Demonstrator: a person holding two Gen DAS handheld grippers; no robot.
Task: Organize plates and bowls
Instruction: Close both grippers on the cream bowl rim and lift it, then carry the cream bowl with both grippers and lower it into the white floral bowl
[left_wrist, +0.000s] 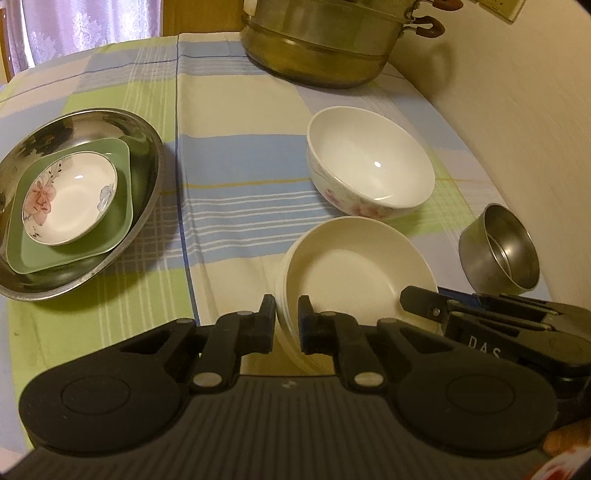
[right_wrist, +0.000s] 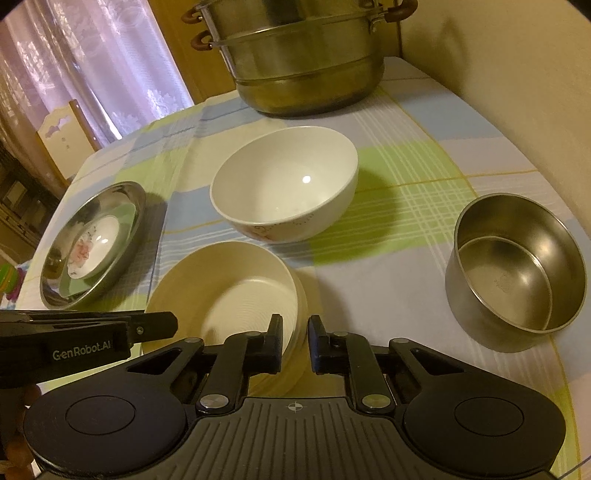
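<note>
While both grippers clamp the cream plate (left_wrist: 354, 269) rim, left gripper (left_wrist: 287, 321) at 9 o'clock, right gripper (right_wrist: 295, 339) at 3, a white bowl (left_wrist: 369, 162) sits at 12.

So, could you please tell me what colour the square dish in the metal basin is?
Green; the square dish shows best in the left wrist view.

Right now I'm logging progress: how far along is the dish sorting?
Done: the floral saucer sits in the green square plate, inside the steel basin. In hand: both claws, left claw and right claw, grip the cream plate stack. Left: white floral bowl, small steel bowl.
</note>
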